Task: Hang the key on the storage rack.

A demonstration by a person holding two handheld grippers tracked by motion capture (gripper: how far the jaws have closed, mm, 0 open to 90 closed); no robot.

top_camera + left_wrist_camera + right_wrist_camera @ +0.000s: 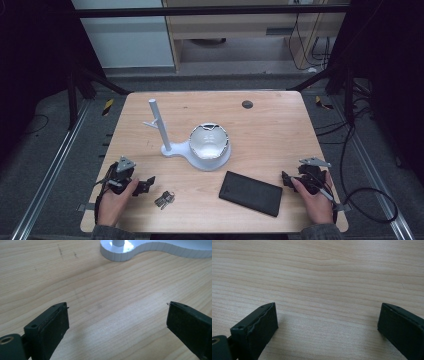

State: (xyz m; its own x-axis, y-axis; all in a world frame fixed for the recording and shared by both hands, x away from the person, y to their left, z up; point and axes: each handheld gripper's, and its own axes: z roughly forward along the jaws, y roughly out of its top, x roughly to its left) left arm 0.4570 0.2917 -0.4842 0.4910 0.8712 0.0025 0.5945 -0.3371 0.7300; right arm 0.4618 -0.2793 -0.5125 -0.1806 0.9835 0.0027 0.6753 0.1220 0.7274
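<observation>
A white stand [172, 149] with an upright post [159, 122] and a round base holds a silvery bowl [209, 140] near the table's middle. A bunch of keys [164, 199] lies at the front left, and a flat black case [250, 192] at the front centre. My left gripper [146, 184] rests on the table just left of the keys, open, nothing between its fingers [53, 326]; the stand's base [140, 250] lies ahead of it. My right gripper [286, 180] rests at the front right, beside the case, open over bare wood, its fingers [259, 327] wide apart.
The wooden table [270, 130] has a small dark round disc [247, 104] near its far edge. Metal frame rails and cables run along both sides on the floor. Bare wood lies to the right of the bowl and behind it.
</observation>
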